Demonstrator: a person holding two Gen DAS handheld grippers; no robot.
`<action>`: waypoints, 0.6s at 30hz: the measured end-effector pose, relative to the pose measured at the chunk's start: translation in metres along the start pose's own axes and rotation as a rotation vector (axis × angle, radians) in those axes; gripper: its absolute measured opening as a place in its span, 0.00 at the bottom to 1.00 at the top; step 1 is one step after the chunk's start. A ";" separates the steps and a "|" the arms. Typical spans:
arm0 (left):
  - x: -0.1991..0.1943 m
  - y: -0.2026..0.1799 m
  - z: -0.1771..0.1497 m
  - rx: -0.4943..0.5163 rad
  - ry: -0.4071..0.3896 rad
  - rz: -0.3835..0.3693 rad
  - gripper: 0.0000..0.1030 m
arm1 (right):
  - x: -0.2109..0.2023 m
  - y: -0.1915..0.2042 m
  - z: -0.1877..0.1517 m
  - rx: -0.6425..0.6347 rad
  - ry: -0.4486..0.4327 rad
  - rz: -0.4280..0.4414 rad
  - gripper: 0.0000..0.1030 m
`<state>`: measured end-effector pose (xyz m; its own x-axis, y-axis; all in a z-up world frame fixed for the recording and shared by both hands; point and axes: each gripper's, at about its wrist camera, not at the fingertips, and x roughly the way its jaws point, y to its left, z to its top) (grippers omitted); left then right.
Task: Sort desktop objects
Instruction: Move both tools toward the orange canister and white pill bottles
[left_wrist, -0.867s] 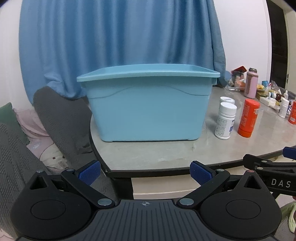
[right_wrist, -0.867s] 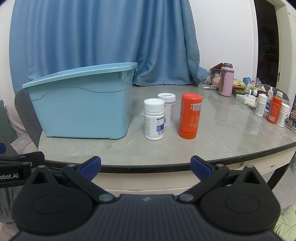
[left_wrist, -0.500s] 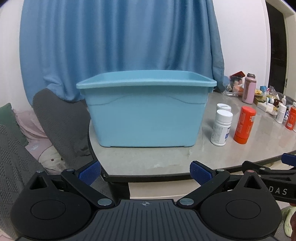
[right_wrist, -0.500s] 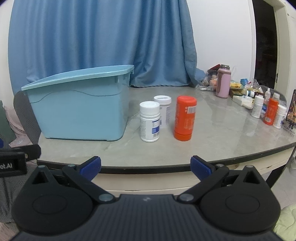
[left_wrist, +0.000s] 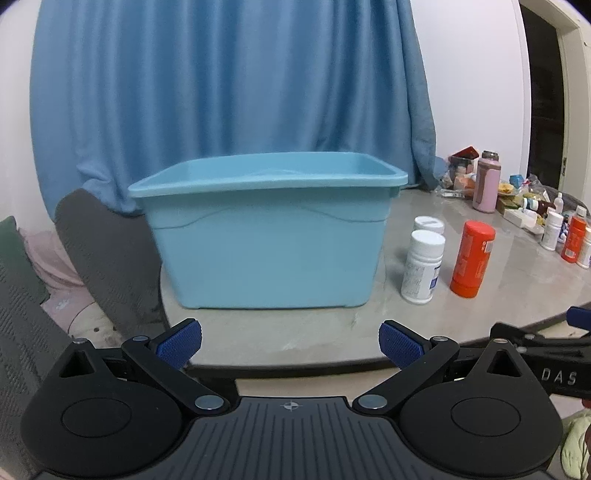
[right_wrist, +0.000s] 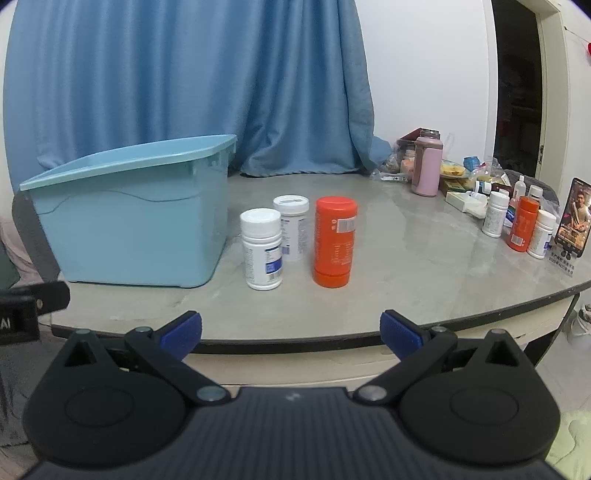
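A light blue plastic bin (left_wrist: 266, 236) (right_wrist: 136, 218) stands on the grey round table (right_wrist: 406, 258). To its right are two white pill bottles, the nearer white bottle (right_wrist: 261, 254) (left_wrist: 422, 266) and a second white bottle (right_wrist: 291, 221) behind it, then an orange bottle (right_wrist: 334, 246) (left_wrist: 472, 264). My left gripper (left_wrist: 290, 341) is open at the table's near edge, facing the bin, with nothing between its blue pads. My right gripper (right_wrist: 291, 332) is open too, short of the bottles and empty.
Clutter lines the table's far right: a pink flask (right_wrist: 427, 168), small white and orange bottles (right_wrist: 522, 229), food packets, and a phone (right_wrist: 574, 218) on a stand. A blue curtain (right_wrist: 184, 85) hangs behind. A grey chair (left_wrist: 103, 251) sits left of the table.
Both views have risen and tilted down: the bin's inside now shows and the bin and bottles sit lower in frame. Both grippers stayed open.
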<state>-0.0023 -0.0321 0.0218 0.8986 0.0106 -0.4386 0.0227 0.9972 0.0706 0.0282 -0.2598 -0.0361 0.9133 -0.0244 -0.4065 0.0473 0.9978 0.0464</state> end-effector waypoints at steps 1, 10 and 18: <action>0.003 -0.003 0.002 -0.005 -0.004 -0.005 1.00 | 0.002 -0.004 0.000 0.000 0.000 0.001 1.00; 0.036 -0.034 0.013 -0.026 -0.005 0.003 1.00 | 0.038 -0.028 0.015 -0.013 0.015 0.009 1.00; 0.063 -0.048 0.018 -0.057 0.013 0.017 1.00 | 0.073 -0.042 0.026 -0.025 0.025 0.026 1.00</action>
<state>0.0613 -0.0811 0.0065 0.8930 0.0278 -0.4492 -0.0173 0.9995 0.0274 0.1029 -0.3054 -0.0440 0.9035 0.0027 -0.4286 0.0136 0.9993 0.0349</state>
